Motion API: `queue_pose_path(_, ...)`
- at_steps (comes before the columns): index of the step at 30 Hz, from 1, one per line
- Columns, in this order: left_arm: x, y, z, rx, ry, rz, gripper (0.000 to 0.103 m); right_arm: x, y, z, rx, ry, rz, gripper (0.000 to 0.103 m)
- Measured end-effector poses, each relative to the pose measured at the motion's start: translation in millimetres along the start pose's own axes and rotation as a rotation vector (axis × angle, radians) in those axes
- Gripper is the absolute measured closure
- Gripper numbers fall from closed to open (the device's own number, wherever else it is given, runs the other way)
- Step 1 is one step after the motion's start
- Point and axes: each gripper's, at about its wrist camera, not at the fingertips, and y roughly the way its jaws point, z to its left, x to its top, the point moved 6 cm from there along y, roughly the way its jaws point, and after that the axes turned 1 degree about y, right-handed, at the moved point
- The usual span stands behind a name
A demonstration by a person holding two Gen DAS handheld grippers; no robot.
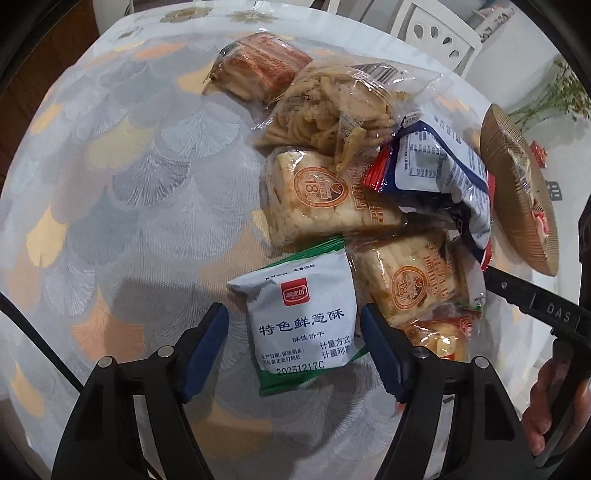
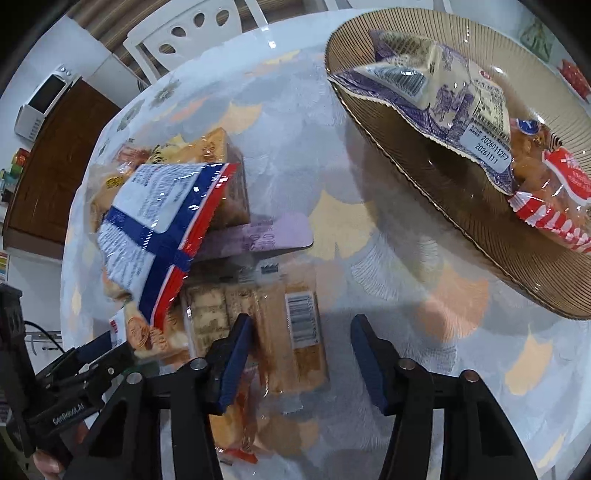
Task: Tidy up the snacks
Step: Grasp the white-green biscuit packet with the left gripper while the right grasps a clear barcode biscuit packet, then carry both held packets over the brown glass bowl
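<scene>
A white and green snack packet [image 1: 306, 325] lies on the tablecloth between the fingers of my left gripper [image 1: 293, 321]. The jaws stand open, their pads beside the packet's edges. Beyond it is a pile: two clear cracker packets [image 1: 321, 199], a clear bag of sticks [image 1: 332, 110], and a blue, white and red packet [image 1: 436, 166] [image 2: 155, 229]. My right gripper [image 2: 301, 328] is open over a clear biscuit packet with a barcode [image 2: 295, 332]; its left finger overlaps the packet and its right finger stands clear. The brown ribbed plate [image 2: 480, 236] [image 1: 506, 166] holds a purple-white packet [image 2: 436, 96] and a red-white one [image 2: 554, 192].
A red-orange pack [image 1: 258, 62] lies at the far end of the pile and a purple packet [image 2: 273, 236] pokes out from under it. A white chair [image 1: 436, 33] stands behind the table. A microwave [image 2: 44, 103] sits on a brown cabinet [image 2: 55, 177]. A hand [image 1: 546, 406] shows at the right.
</scene>
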Motion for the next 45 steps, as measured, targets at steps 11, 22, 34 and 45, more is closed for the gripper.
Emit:
queue_pose_path(11, 4, 4, -11, 0.088, 0.059, -0.010, 0.052, -6, 3, 7, -0.064, -0.054, -0.032, 0.069)
queue_pose_path(22, -4, -41, -2, 0.071, 0.066, -0.070, 0.055, -29, -23, 2, -0.063, -0.031, -0.085, 0.071)
queue_pose_path(34, 45, -125, -89, 0.012, 0.273, -0.246, 0.055, -29, -132, -21, -0.031, 0.018, -0.229, 0.071)
queue_pose_path(45, 113, -125, -211, -0.095, 0.367, -0.314, 0.055, 54, -213, -105, -0.127, 0.134, -0.373, 0.071)
